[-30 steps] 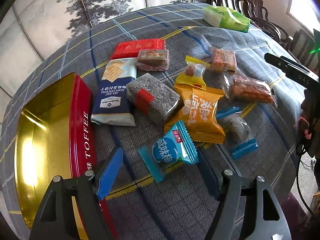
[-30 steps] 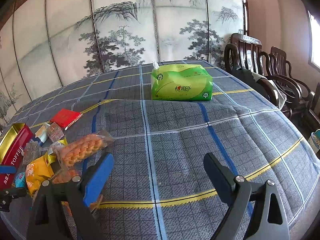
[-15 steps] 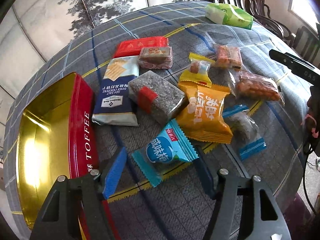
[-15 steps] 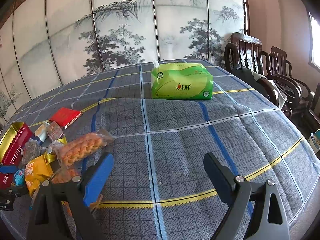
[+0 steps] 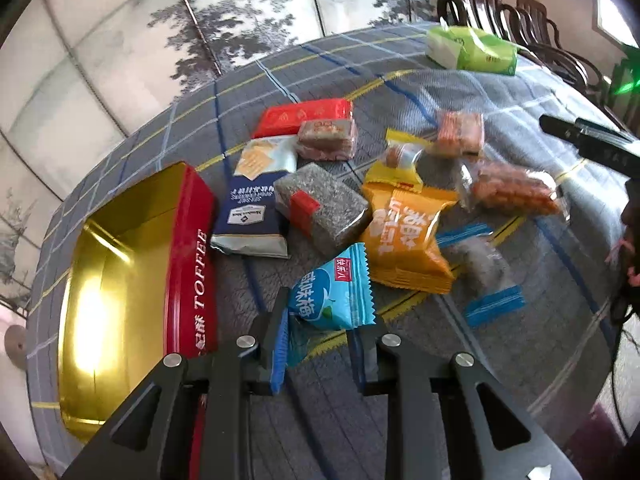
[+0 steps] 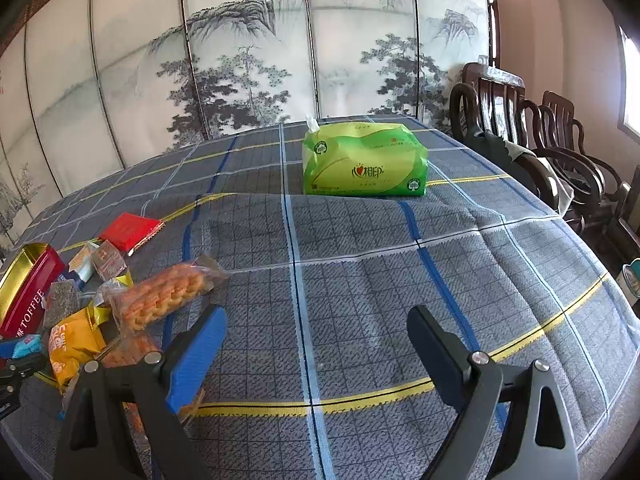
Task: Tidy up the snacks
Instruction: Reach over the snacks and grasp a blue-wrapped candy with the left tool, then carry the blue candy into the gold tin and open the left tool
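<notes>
The red TOFFEE tin (image 5: 192,264) sits lidless near the left edge of the worktop (image 6: 360,280); its gold interior holds nothing visible. All snacks lie outside it on the plaid cloth. The left hand-held gripper (image 5: 324,344) is narrowed around the near end of the light-blue snack packet (image 5: 332,296), both fingers against its sides. Just beyond lie the orange packet (image 5: 404,236), a grey block with red band (image 5: 320,208) and a navy cracker pack (image 5: 256,208). The right hand-held gripper (image 6: 316,352) hangs spread wide, holding nothing. A green tissue pack (image 6: 364,164) stands toward the far edge.
</notes>
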Motion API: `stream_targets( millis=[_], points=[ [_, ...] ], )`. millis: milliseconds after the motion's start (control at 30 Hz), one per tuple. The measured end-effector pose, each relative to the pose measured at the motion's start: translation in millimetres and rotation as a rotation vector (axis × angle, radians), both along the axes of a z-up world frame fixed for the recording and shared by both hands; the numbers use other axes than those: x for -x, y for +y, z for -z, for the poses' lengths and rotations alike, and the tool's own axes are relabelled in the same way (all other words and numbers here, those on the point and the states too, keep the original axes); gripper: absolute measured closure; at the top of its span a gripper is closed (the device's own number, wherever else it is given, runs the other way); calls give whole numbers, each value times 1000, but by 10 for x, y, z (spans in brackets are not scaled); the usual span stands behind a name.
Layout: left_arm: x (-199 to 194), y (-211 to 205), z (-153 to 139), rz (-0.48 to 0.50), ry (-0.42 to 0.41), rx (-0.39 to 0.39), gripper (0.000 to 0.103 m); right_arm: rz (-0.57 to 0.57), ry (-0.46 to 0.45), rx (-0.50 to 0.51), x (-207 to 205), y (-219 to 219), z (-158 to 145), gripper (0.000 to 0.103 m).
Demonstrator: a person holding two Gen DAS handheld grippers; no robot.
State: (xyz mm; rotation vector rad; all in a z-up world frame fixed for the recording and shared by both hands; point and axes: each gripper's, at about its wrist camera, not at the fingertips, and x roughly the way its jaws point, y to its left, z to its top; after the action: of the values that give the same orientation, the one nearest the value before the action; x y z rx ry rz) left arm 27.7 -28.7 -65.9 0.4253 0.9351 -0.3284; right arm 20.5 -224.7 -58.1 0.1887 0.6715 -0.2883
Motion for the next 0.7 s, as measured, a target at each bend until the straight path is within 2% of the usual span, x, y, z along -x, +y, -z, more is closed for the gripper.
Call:
stream_targets(
  millis=[233, 533, 700],
  points=[
    [80, 16, -235, -57, -39, 15, 80, 3, -2, 0, 1, 3, 0, 9],
    [94, 131, -372, -96, -61, 35, 80, 4, -22, -4, 28, -16, -53, 9],
    [16, 352, -485, -153, -46, 90, 80, -23, -72, -15, 128, -9, -106, 9]
  ],
)
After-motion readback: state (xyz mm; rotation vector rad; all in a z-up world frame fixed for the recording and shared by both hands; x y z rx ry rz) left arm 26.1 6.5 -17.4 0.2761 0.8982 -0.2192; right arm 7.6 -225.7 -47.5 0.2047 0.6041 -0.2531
